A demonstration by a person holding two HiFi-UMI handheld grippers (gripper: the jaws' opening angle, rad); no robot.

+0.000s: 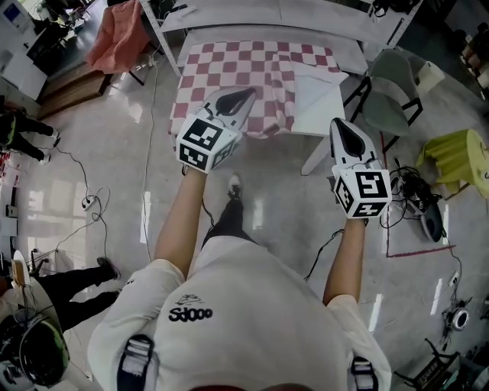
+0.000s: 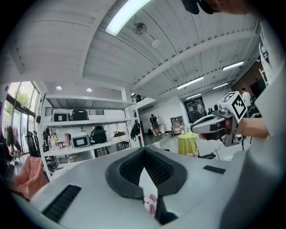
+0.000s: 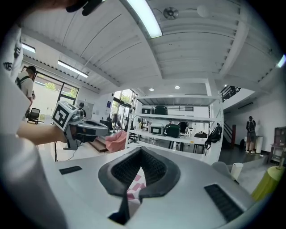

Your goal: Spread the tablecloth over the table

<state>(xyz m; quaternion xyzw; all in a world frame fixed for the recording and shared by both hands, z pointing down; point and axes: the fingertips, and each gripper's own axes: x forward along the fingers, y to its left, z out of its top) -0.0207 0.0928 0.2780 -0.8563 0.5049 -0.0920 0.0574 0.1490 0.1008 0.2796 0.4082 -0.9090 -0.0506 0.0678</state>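
Note:
The pink-and-white checked tablecloth [image 1: 244,72] lies bunched on the left part of the white table [image 1: 321,111], its front edge hanging over the near side. My left gripper [image 1: 243,96] hovers over the cloth's near edge with its jaws together. In the left gripper view the left gripper [image 2: 144,152] shows a strip of white and pink cloth [image 2: 149,199] in the slot under its jaws; whether it is pinched is unclear. My right gripper [image 1: 341,125] is off the table's near right corner, shut and empty. The right gripper [image 3: 141,151] has pink checks [image 3: 134,188] showing below it.
A grey-green chair [image 1: 393,92] stands right of the table, with a yellow-draped object [image 1: 458,156] and cables [image 1: 412,191] on the floor beyond it. A pink cloth [image 1: 118,38] hangs at the far left. White shelving [image 1: 283,11] runs behind the table.

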